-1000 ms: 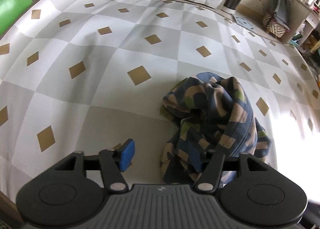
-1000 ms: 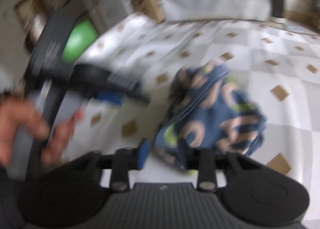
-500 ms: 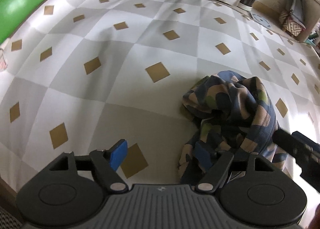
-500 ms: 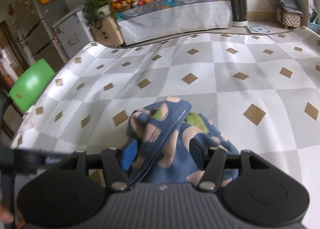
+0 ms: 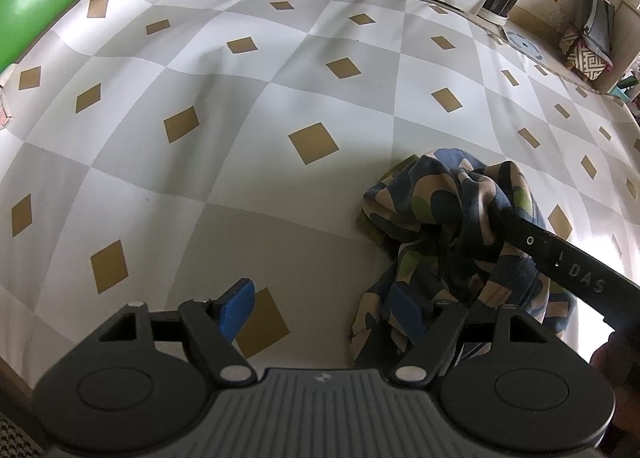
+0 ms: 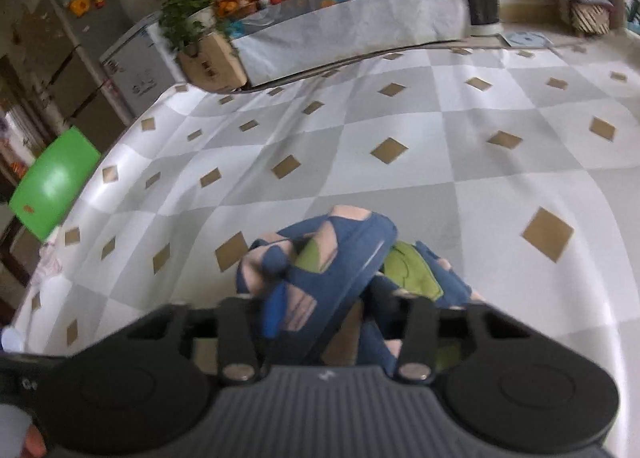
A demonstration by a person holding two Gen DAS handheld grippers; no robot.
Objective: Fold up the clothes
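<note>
Between right tool fingers, crumpled garment

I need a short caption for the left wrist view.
Open left gripper beside crumpled patterned garment on checkered tablecloth; right gripper reaches in.

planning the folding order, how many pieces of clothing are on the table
1: a crumpled blue patterned garment on the checkered tablecloth, bunched between the fingers of the right gripper, with the left gripper open beside it. More could be hidden inside the bundle.

I see one garment, blue with tan and green patches, bunched in a crumpled heap on my checkered cloth.
</note>
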